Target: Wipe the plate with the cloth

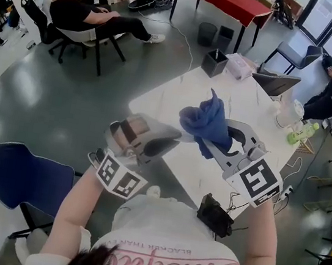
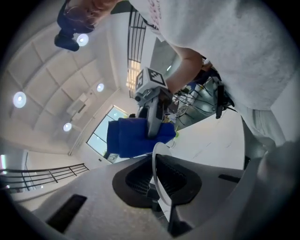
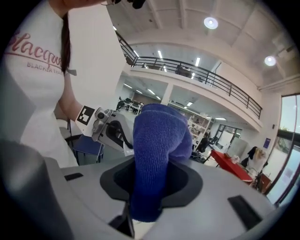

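Plate (image 2: 153, 163), thin white, pinched by left claw (image 2: 156, 157); right claw (image 3: 152, 165) pinches fuzzy blue cloth (image 3: 160, 136).

- A white surface (image 1: 170, 102) is lying under the right tool (image 1: 209, 142).
- A black box (image 1: 215, 62) and a laptop (image 1: 275, 84) are sitting beyond the tool.
- A white jug (image 1: 288, 114) and a green bottle (image 1: 302, 133) are standing to its right.

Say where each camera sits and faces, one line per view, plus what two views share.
Head view: on the head, facing steeply down at the white table; both forearms show.
Left gripper view: on left tongs, facing right tongs; white shirt, forearm show.
Right gripper view: on right tongs, facing left tongs; shirt shows.
Both gripper views share the blue terry cloth.
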Demonstrator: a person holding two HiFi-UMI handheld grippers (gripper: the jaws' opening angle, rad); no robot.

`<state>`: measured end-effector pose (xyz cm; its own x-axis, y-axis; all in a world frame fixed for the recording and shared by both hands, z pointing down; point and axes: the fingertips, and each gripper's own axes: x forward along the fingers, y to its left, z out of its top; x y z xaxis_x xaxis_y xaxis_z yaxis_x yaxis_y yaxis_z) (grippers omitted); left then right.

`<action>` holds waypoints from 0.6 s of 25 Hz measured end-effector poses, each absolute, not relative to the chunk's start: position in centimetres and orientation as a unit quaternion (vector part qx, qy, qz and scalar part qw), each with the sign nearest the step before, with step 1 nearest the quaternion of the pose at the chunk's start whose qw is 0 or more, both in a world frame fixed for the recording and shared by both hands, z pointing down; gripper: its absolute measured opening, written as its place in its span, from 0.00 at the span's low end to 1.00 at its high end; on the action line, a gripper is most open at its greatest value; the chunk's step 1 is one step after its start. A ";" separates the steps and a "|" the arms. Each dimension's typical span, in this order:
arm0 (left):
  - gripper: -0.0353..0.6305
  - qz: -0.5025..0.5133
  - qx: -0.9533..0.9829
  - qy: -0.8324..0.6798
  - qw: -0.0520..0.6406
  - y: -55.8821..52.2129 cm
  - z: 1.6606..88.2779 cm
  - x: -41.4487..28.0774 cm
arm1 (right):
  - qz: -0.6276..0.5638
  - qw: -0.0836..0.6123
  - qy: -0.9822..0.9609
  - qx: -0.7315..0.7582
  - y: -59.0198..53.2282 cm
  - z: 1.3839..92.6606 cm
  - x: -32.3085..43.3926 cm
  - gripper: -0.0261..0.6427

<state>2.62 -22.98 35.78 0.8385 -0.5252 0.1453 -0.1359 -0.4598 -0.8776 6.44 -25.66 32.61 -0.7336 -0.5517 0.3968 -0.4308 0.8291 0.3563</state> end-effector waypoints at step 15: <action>0.09 -0.218 -0.797 0.172 0.536 -21.4 35.0 3.4 | -0.070 0.332 -0.902 0.266 -31.7 40.3 8.3 0.20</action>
